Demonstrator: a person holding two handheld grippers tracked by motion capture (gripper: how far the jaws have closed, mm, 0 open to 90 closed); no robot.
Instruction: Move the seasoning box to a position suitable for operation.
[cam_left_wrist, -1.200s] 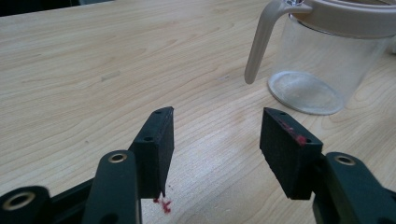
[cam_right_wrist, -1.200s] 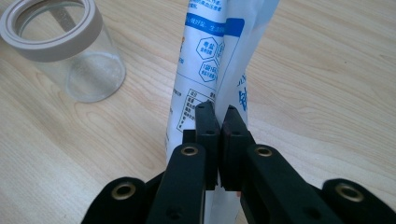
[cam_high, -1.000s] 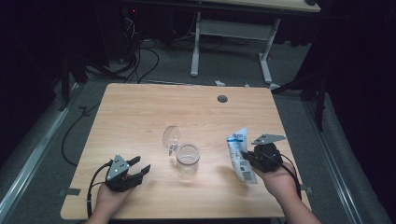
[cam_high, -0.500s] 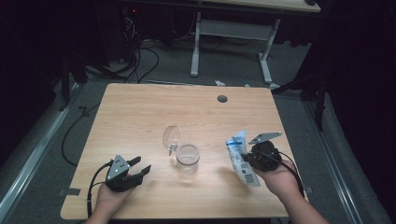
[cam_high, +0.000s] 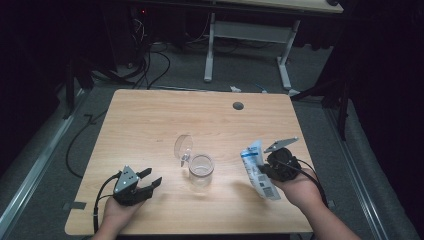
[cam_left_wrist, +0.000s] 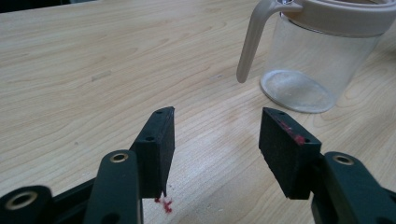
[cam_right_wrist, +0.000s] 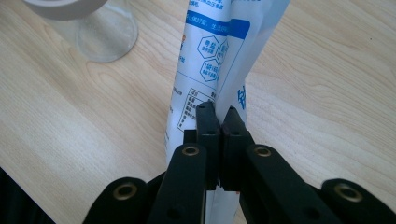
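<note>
While the right gripper (cam_high: 266, 169) is clamping its 2 jaws on a white-and-blue pouch (cam_high: 256, 169) lifted just right of the clear lidded jar (cam_high: 201, 169), the left gripper (cam_high: 150, 184) is resting at the table's near-left edge, jaws apart on nothing. Pouring well probably means steadying that jar and tipping the pouch's mouth squarely above it. Both are working over a pale wooden table (cam_high: 150, 120) in a dim room, cables (cam_high: 150, 65) trailing across the grey floor.
</note>
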